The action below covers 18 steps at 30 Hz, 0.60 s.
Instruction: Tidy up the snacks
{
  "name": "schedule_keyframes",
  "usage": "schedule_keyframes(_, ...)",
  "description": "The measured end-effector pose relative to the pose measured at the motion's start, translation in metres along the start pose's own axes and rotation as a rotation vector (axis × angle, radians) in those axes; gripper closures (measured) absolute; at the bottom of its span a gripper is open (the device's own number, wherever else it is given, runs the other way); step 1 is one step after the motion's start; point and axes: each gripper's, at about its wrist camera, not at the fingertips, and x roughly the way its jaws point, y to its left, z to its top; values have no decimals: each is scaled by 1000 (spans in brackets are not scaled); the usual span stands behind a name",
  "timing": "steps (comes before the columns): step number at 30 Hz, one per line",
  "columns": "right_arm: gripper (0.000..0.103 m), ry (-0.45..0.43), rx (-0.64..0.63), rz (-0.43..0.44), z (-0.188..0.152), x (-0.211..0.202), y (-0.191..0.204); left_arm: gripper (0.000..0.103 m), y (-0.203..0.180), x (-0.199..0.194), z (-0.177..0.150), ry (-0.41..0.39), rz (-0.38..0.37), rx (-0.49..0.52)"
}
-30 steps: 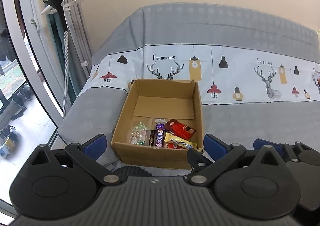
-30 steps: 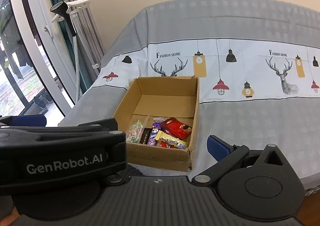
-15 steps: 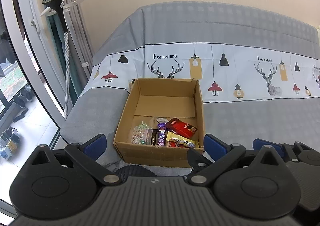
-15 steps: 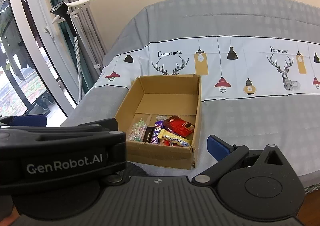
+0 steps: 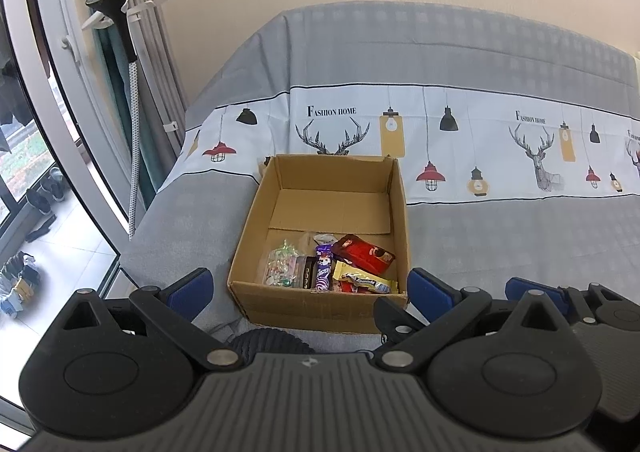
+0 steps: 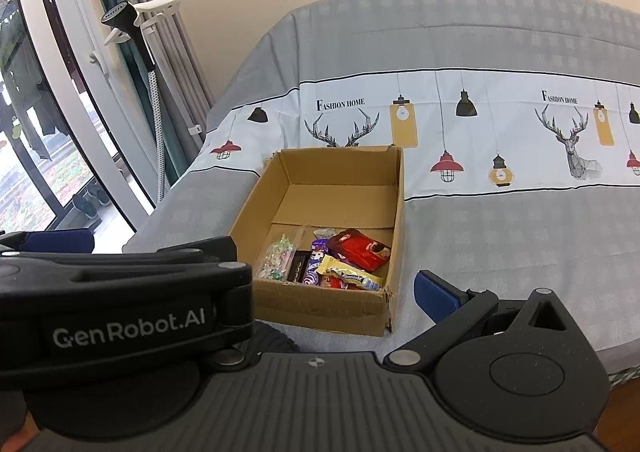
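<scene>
A bedroom in a home: a bed [image 5: 500, 236] fills the room, spread with a grey cover whose white band [image 5: 460, 140] carries antlered deer, hanging lamps and the words "Fashion Home". Along the bed's left edge, grey and green curtains [image 5: 132, 52] hang by a tall glazed door [image 5: 44, 156], a garment steamer [image 5: 120, 12] stands upright, and shoes [image 5: 44, 192] lie on the tiled floor beyond the glass.
</scene>
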Motion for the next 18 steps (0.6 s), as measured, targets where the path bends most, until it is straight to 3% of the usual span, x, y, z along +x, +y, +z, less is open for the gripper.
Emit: schedule_keyframes(18, 1, 2, 0, 2, -1, 1, -1, 0, 0, 0, 0, -1, 0, 2)
